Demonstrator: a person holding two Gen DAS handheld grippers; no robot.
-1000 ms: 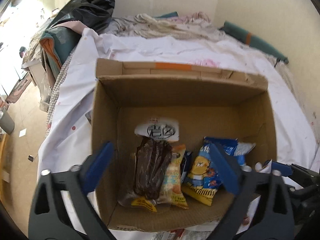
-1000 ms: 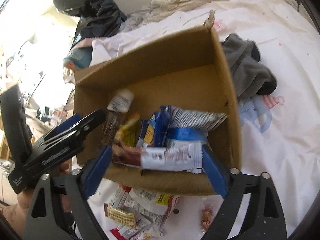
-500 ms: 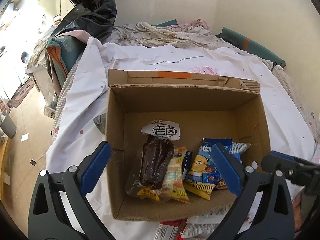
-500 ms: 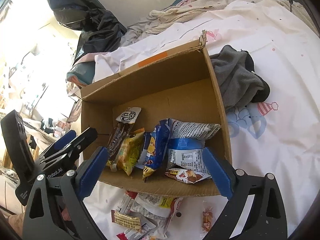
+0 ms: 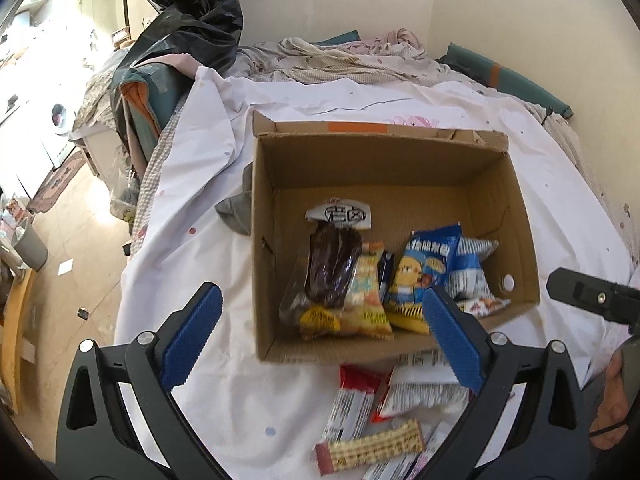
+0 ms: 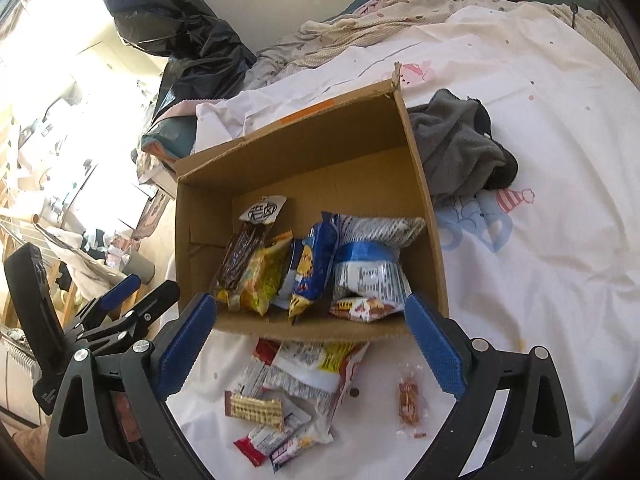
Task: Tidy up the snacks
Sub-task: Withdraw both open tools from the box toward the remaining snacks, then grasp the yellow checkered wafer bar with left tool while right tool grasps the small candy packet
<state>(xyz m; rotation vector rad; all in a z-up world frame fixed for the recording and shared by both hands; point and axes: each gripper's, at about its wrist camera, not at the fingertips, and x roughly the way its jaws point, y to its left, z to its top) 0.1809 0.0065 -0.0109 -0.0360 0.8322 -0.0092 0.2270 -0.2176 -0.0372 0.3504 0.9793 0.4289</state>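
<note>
Both grippers have drawn back from the box (image 5: 384,240) since a second ago, and the packet the right one carried over it now lies inside, by the near right corner. The left gripper (image 5: 320,340) hangs wide open and empty over the box's near left corner, likely clear of the work. In the box, the dark bag (image 6: 244,248), yellow packet (image 6: 268,276) and blue bags (image 6: 316,264) stand leaning in a row, which saves room. The right gripper (image 6: 312,344), wide open and empty, hovers over the loose pile (image 6: 296,392) on the bed near its front edge, probably to pick next.
</note>
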